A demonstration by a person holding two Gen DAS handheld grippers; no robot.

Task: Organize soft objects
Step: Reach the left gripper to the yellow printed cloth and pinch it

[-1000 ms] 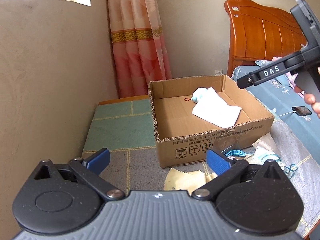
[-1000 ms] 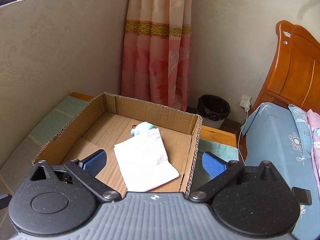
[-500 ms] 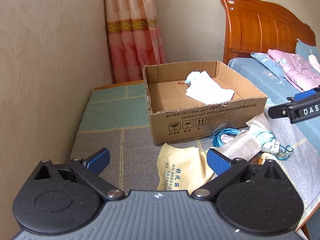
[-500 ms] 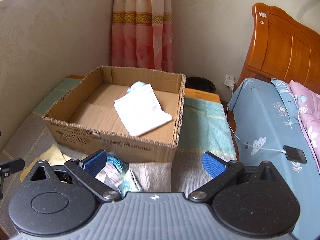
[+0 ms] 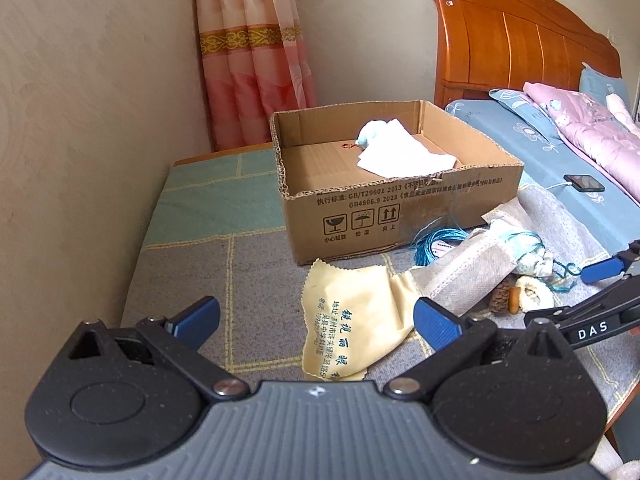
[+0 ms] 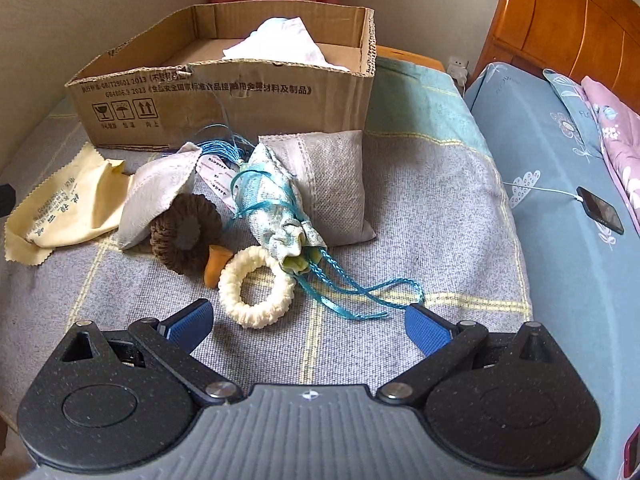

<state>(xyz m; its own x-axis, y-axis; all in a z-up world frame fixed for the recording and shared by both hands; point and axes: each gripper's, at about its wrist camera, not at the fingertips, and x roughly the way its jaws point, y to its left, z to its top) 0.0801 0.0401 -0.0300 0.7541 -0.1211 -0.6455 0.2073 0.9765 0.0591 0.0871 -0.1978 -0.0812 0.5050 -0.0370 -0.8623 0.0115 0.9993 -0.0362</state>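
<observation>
An open cardboard box [image 5: 400, 208] [image 6: 224, 100] holds a white cloth [image 5: 404, 156] [image 6: 284, 40] and a pale blue soft item [image 5: 370, 134]. In front of it lie a yellow cloth [image 5: 352, 328] [image 6: 60, 204], a grey pouch [image 6: 324, 184], a second grey pouch [image 6: 158, 196], a teal drawstring bag [image 6: 272, 204], a brown scrunchie [image 6: 184, 236] and a cream scrunchie [image 6: 256, 292]. My left gripper [image 5: 316, 322] is open and empty, low over the yellow cloth. My right gripper [image 6: 306, 322] is open and empty, just short of the cream scrunchie.
A grey and green patchwork mat [image 6: 420, 240] covers the surface. A wall [image 5: 80, 140] stands close on the left. A bed with blue sheet [image 6: 560, 200], a phone on a cable [image 6: 600, 210] and a wooden headboard [image 5: 520, 40] lie to the right. A curtain [image 5: 252, 52] hangs behind.
Both grippers have drawn back from the box and dropped low toward the pile of soft items in front of it. Both stay open and empty.
</observation>
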